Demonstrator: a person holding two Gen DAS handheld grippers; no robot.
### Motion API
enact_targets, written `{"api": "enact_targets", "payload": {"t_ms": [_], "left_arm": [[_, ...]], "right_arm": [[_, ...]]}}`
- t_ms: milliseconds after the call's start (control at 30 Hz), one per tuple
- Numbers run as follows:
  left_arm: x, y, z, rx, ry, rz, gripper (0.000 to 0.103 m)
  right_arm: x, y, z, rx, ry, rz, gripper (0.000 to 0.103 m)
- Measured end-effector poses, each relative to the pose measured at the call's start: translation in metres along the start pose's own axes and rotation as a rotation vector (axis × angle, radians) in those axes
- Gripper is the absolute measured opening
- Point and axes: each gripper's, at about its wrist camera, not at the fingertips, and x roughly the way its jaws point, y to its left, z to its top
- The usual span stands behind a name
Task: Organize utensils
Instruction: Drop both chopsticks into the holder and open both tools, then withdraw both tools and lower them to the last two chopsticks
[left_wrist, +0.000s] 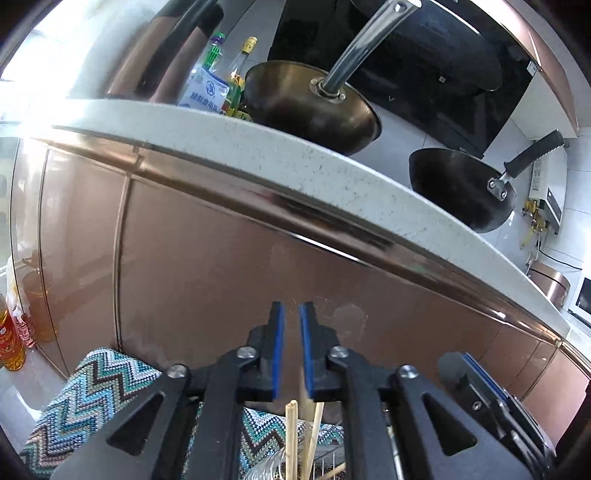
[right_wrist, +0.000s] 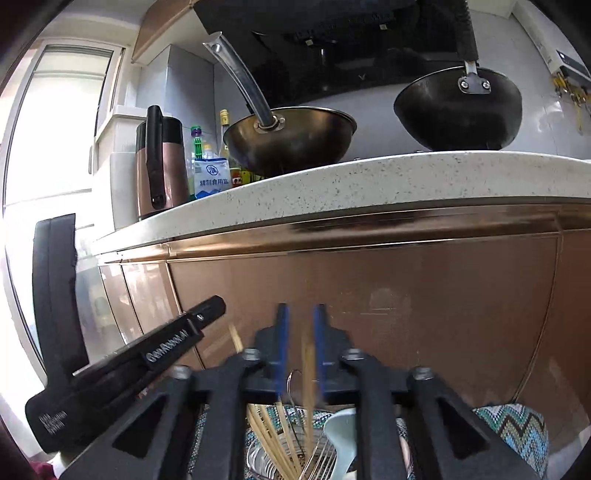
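Both views face a run of copper-coloured cabinet doors (right_wrist: 369, 295) under a white speckled countertop (right_wrist: 369, 177). A bright metal strip runs along the top of the doors just below the counter edge.

On the counter, far side: a brass-toned wok with a long steel handle (right_wrist: 291, 142) stands left of a black wok with a black grip (right_wrist: 458, 110). Left of the brass wok stand several bottles and a white and blue salt bag (right_wrist: 211, 176), then a copper-coloured kettle with a black handle (right_wrist: 159, 166). A dark range hood (right_wrist: 332, 48) hangs above the woks. A bright window (right_wrist: 55, 129) fills the far left; a wall-mounted water heater shows at the far right.

Near the cameras, below the counter, a cloth with a teal and brown zigzag pattern (left_wrist: 92, 398) covers the work surface.

The left gripper (left_wrist: 291, 314) has its blue-padded jaws slightly apart. A wooden chopstick (left_wrist: 304, 384) rises between them, lying against the right pad; whether it is pinched cannot be told.

The right gripper (right_wrist: 301, 314) has its jaws parted a little wider, with a blurred chopstick (right_wrist: 308, 369) in the gap, seemingly clear of both pads.

The utensils stand near, below the grippers: a bundle of chopsticks (right_wrist: 269, 432), a metal fork (right_wrist: 321, 461) and a pale blue spoon (right_wrist: 341, 435), in a wire-and-clear holder seen only in part.
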Motion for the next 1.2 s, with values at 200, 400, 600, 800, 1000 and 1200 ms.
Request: {"api": "enact_targets", "payload": {"t_ms": [200, 400, 600, 800, 1000, 1200], "left_arm": [[-0.046, 0.003, 0.026, 0.019, -0.051, 0.005, 0.026], [-0.115, 0.001, 0.055, 0.067, -0.099, 0.038, 0.038], [-0.186, -0.006, 0.06, 0.158, -0.116, 0.083, 0.045], [-0.244, -0.012, 0.044, 0.234, -0.113, 0.105, 0.047], [-0.279, -0.021, 0.026, 0.296, -0.093, 0.102, 0.048], [-0.301, -0.023, 0.014, 0.318, -0.071, 0.096, 0.048]], "right_arm": [[-0.041, 0.011, 0.025, -0.016, -0.052, -0.034, 0.036], [-0.109, 0.031, 0.054, -0.025, -0.13, -0.073, 0.045], [-0.172, 0.046, 0.06, -0.008, -0.161, -0.098, 0.059], [-0.23, 0.059, 0.05, -0.018, -0.166, -0.126, 0.063], [-0.266, 0.071, 0.043, -0.043, -0.175, -0.146, 0.064], [-0.294, 0.075, 0.029, -0.058, -0.163, -0.161, 0.064]]}}
